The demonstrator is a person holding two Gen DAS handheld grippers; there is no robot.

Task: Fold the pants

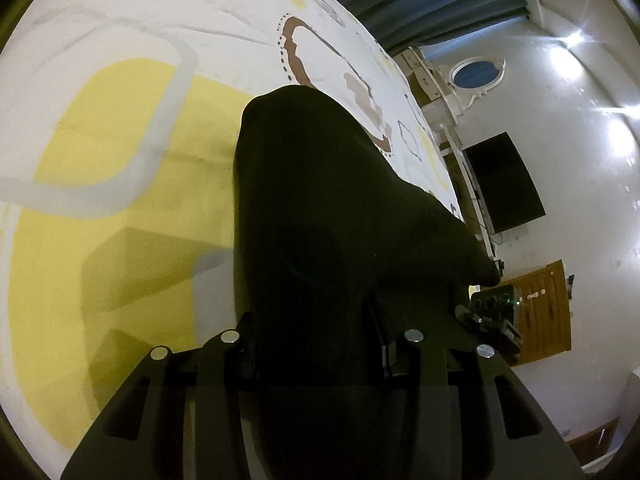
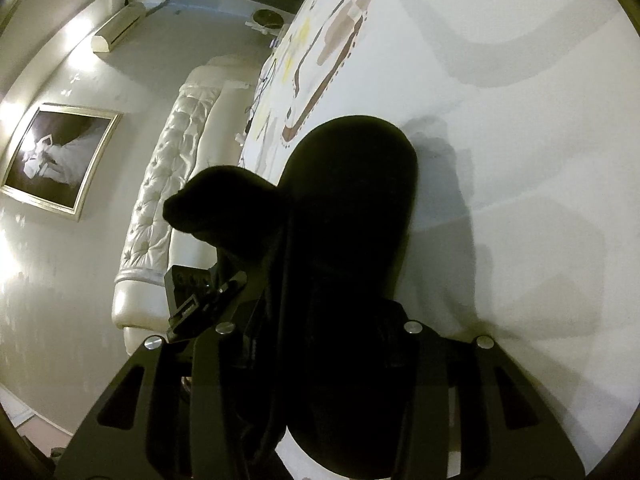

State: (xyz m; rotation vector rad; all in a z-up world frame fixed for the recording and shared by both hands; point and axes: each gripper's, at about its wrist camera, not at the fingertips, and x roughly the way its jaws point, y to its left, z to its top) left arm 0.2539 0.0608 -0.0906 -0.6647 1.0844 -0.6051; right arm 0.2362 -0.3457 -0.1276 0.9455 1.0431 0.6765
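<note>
Black pants hang in a long fold over the patterned bedspread, lifted at the near end. My left gripper is shut on that cloth, which runs between its fingers and hides the tips. The other gripper shows at the right, holding the same edge. In the right wrist view the pants drape forward onto the white bedspread, with my right gripper shut on them. A loose bulge of cloth rises towards the left gripper beside it.
A tufted white headboard and a framed picture stand left of the bed. An air conditioner hangs high on that wall. A dark screen, a wooden door and dark curtains lie beyond the bed's far side.
</note>
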